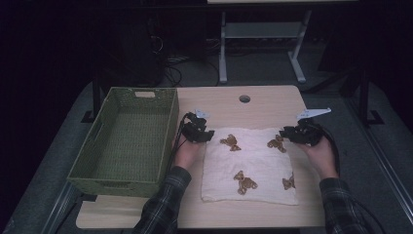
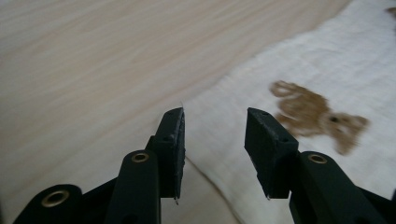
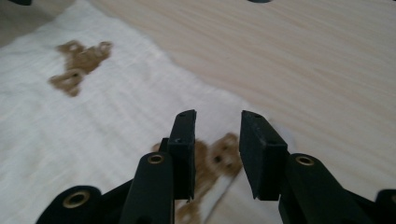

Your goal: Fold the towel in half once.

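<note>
A white cloth (image 1: 251, 163) printed with brown teddy bears lies flat on the wooden table (image 1: 234, 109). My left gripper (image 1: 207, 134) hovers at the cloth's far left corner. In the left gripper view the gripper (image 2: 215, 114) is open, with the cloth's edge (image 2: 327, 60) running under the gap and a bear print (image 2: 317, 114) just to the right. My right gripper (image 1: 287, 132) is at the far right corner. The right gripper view shows it (image 3: 217, 116) open above a bear print (image 3: 219, 156) near the cloth's corner (image 3: 93, 121). Neither gripper presses on the cloth.
A green woven basket (image 1: 90, 141) stands at the table's left side, close to my left hand. A round cable hole (image 1: 244, 99) sits near the table's far edge. Beyond the table are the dark floor, cables and a desk frame (image 1: 223, 53).
</note>
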`<state>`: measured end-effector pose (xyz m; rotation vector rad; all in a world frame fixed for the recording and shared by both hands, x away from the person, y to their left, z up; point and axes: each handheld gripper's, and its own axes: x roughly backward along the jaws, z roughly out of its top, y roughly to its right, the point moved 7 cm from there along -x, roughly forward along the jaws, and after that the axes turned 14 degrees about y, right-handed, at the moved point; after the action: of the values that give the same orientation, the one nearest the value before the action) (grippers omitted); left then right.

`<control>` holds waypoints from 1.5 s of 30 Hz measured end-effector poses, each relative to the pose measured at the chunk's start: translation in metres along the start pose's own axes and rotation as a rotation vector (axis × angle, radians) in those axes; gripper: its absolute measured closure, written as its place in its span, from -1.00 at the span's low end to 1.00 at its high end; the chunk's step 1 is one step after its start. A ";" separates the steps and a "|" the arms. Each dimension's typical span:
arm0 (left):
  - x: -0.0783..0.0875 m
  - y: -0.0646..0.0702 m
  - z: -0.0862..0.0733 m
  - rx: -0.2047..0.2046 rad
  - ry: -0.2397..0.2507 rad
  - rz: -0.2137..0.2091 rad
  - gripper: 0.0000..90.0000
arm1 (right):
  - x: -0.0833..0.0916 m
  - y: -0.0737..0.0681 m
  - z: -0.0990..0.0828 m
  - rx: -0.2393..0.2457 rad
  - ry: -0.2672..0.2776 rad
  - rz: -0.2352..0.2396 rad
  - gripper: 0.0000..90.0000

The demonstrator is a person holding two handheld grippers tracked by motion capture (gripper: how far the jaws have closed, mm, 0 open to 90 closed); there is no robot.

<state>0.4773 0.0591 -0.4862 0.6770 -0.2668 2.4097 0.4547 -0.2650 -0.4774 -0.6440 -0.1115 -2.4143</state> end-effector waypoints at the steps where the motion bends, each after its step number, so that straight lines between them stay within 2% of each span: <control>1: -0.004 -0.003 0.001 0.004 0.004 0.008 0.28 | -0.004 0.006 0.001 -0.002 -0.002 -0.004 0.47; 4: -0.014 -0.009 -0.002 -0.003 -0.011 0.024 0.28 | -0.016 0.018 0.000 -0.016 -0.027 -0.012 0.47; 8: -0.025 -0.017 -0.005 0.023 -0.015 0.037 0.28 | -0.029 0.027 -0.005 -0.022 -0.039 -0.037 0.47; 10: -0.028 -0.019 -0.005 0.033 -0.004 0.043 0.27 | -0.034 0.031 -0.009 -0.042 -0.044 -0.043 0.47; 12: -0.032 -0.020 -0.007 0.048 -0.010 0.033 0.27 | -0.038 0.033 -0.013 -0.050 -0.054 -0.042 0.47; 14: -0.033 -0.021 -0.010 0.035 -0.021 0.032 0.26 | -0.041 0.034 -0.017 -0.050 -0.066 -0.048 0.47; 18: -0.036 -0.022 -0.012 0.041 -0.021 0.034 0.25 | -0.045 0.037 -0.018 -0.071 -0.049 -0.052 0.50; 21: -0.036 -0.024 -0.013 0.049 -0.023 0.037 0.24 | -0.049 0.037 -0.022 -0.070 -0.066 -0.053 0.53; 23: -0.036 -0.025 -0.014 0.056 -0.022 0.036 0.24 | -0.050 0.037 -0.022 -0.072 -0.058 -0.049 0.59; 27: -0.036 -0.027 -0.015 0.078 -0.023 0.030 0.25 | -0.050 0.034 -0.022 -0.079 -0.064 -0.043 0.85; 30: -0.038 -0.025 -0.016 0.063 -0.023 0.029 0.28 | -0.050 0.032 -0.022 -0.085 -0.073 -0.052 0.89; 31: -0.037 -0.026 -0.016 0.070 -0.023 0.029 0.29 | -0.050 0.032 -0.022 -0.081 -0.074 -0.052 0.90; 33: -0.036 -0.026 -0.016 0.055 -0.028 0.025 0.42 | -0.050 0.032 -0.022 -0.079 -0.078 -0.052 0.91; 37: -0.036 -0.022 -0.016 0.055 -0.026 -0.004 0.88 | -0.049 0.032 -0.022 -0.094 -0.083 -0.055 0.91; 39: -0.036 -0.021 -0.016 0.052 -0.027 0.000 0.93 | -0.049 0.032 -0.022 -0.091 -0.085 -0.056 0.92; 42: -0.035 -0.021 -0.014 0.037 -0.029 0.014 0.95 | -0.048 0.033 -0.022 -0.115 -0.096 -0.063 0.92; 45: -0.031 -0.021 -0.007 0.040 0.007 0.029 0.95 | -0.043 0.036 -0.020 -0.119 -0.089 -0.071 0.93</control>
<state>0.5086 0.0624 -0.5080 0.6862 -0.2278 2.4506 0.4975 -0.2747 -0.5178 -0.8145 -0.0281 -2.4754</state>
